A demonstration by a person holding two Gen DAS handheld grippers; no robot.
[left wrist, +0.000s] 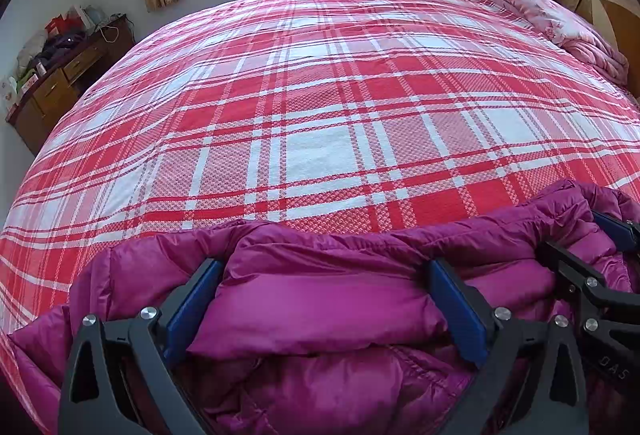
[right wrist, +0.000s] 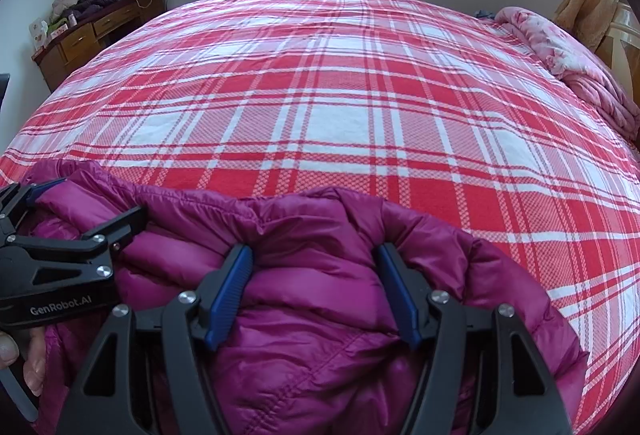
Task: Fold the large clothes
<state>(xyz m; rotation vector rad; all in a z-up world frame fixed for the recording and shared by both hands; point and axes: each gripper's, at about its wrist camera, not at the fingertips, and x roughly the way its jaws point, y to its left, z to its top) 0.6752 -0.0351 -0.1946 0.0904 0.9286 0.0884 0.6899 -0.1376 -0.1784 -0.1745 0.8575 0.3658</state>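
At the near edge of the bed (left wrist: 320,95), your left wrist view shows the left claw (left wrist: 326,267) set wide around a puffy fold of the jacket (left wrist: 312,299). Both blue pads (left wrist: 192,311) lie against the fabric, one on each side, and the padding bulges up between them, so the claw is clamped on the jacket. The jacket lies bunched along the plaid sheet's front edge, spreading left and right past the fingers. At the right edge of this view you see the right claw (left wrist: 580,239), also sunk into the jacket's folds.

In your right wrist view, the right claw (right wrist: 314,255) stands partly apart, its pads (right wrist: 230,295) pressed into a thick roll of the jacket (right wrist: 320,335) that fills the gap between them: it grips the jacket. The jacket is heaped under and ahead of the fingers, its upper edge crumpled against the plaid. At the left you see the left claw (right wrist: 92,203), its fingers on either side of another fold of the jacket, and your fingers (right wrist: 34,367) beneath it at the frame's lower left.

Beyond, a pink quilt (right wrist: 560,51) lies at the bed's far right, well apart from the jacket.
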